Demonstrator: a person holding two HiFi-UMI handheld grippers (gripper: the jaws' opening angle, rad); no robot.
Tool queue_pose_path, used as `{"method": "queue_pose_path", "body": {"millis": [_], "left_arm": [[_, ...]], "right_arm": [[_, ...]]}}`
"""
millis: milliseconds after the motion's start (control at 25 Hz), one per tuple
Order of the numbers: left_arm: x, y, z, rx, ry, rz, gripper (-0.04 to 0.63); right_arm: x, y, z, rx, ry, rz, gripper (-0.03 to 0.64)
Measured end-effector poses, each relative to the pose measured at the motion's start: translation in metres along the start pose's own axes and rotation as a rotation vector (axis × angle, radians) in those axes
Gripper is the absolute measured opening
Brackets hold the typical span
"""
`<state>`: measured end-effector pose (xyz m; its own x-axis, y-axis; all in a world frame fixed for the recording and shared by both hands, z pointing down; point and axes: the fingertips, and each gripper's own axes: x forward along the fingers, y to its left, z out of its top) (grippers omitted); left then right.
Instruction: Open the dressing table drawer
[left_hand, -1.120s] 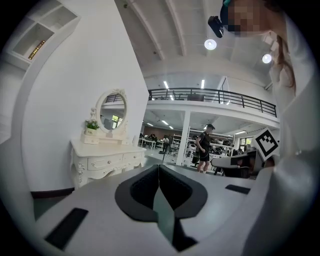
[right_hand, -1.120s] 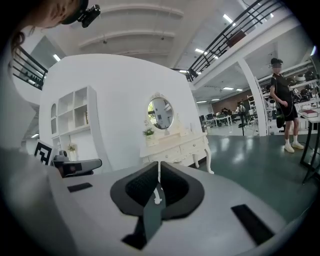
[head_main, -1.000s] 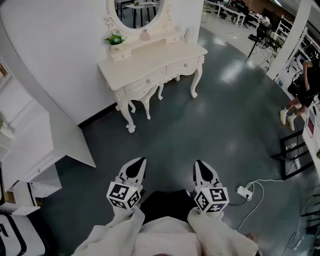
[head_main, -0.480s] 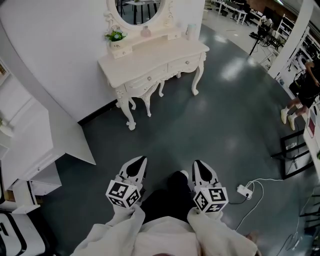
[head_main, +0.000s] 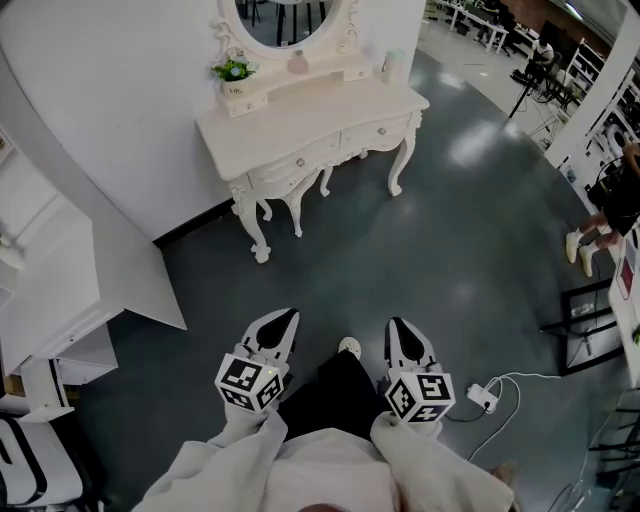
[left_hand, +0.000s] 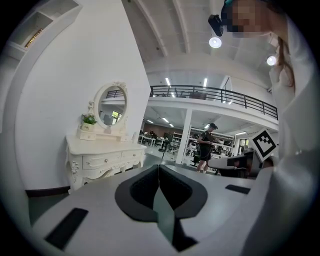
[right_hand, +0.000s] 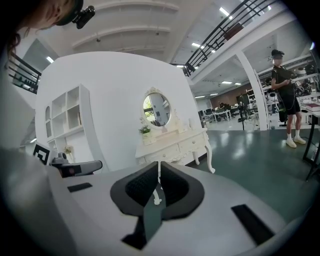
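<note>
The cream dressing table (head_main: 300, 120) stands against the curved white wall, with an oval mirror (head_main: 285, 18) and a small potted plant (head_main: 232, 72) on top. Its two front drawers (head_main: 340, 145) look closed, each with a small knob. My left gripper (head_main: 283, 319) and right gripper (head_main: 399, 327) are held side by side low in the head view, well short of the table and pointing toward it. Both are shut with nothing between the jaws. The table (left_hand: 102, 159) shows far off past the left gripper (left_hand: 159, 168). The table (right_hand: 175, 145) also shows beyond the right gripper (right_hand: 159, 165).
A white shelf unit (head_main: 55, 290) stands at the left. A power strip with a white cable (head_main: 485, 395) lies on the dark floor at the right, near a black frame stand (head_main: 580, 325). A person (right_hand: 285, 97) stands farther right. Desks fill the background.
Both grippers have moved forward toward the dressing table along with the person. A shoe now shows on the floor between them. The jaws stay shut.
</note>
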<state>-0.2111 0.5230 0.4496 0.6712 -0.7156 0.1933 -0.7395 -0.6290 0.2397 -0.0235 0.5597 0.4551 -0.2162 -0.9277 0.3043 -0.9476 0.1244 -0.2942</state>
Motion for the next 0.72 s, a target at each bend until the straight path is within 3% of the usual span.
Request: {"method": "queue_pose_path", "body": {"millis": [720], "left_arm": [[0.133,0.041,0.043,0.005,-0.03,0.069,0.017]], "right_arm": [[0.124,-0.071,0.068,-0.03,0.007,0.078,0.04]]}}
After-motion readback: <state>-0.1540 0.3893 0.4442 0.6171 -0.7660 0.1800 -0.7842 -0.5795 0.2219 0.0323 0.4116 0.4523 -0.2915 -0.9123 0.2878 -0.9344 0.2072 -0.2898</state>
